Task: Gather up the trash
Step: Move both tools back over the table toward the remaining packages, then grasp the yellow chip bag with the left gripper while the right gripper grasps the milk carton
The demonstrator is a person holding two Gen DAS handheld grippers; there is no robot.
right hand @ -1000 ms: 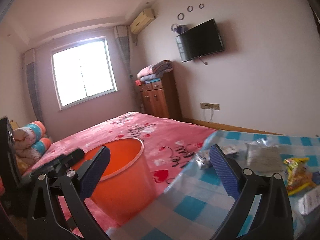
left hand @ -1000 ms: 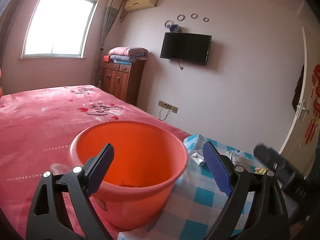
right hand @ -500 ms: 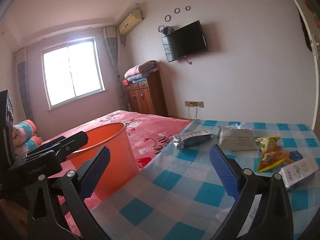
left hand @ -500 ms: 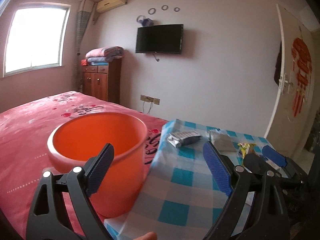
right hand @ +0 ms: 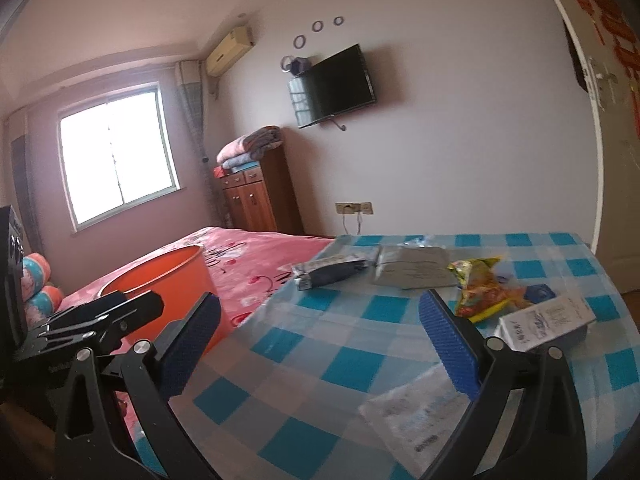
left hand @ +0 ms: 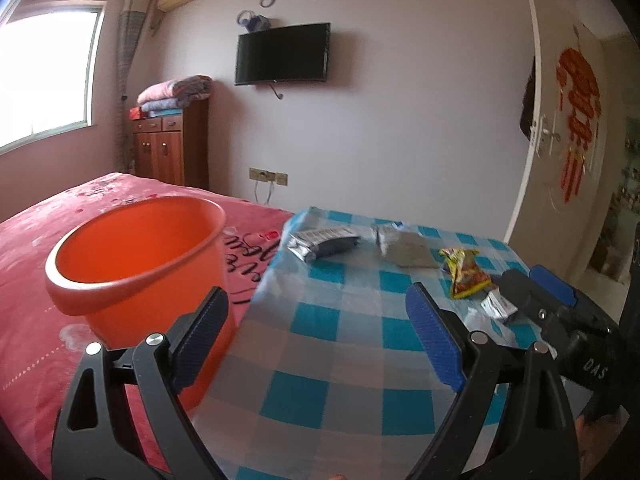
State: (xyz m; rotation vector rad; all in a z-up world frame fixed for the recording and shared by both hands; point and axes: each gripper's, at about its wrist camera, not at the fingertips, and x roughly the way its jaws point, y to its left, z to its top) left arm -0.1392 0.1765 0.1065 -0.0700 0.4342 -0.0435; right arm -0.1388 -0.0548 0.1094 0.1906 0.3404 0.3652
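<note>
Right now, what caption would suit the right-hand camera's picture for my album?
Open right gripper hovers over a checked tablecloth strewn with wrappers, an orange bucket waiting on the pink bed.

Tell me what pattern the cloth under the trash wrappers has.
The tablecloth is a blue, grey and white check, clearest in the right wrist view.

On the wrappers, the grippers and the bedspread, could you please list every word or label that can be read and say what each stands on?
"DAS": white letters on the right gripper body, left wrist view.
Bedspread: dark cursive script, partly hidden by the orange bucket, unreadable.
White carton: printed characters, blurred.
Clear bag: small dark print, blurred.
Silver wrapper: print too small.
</note>
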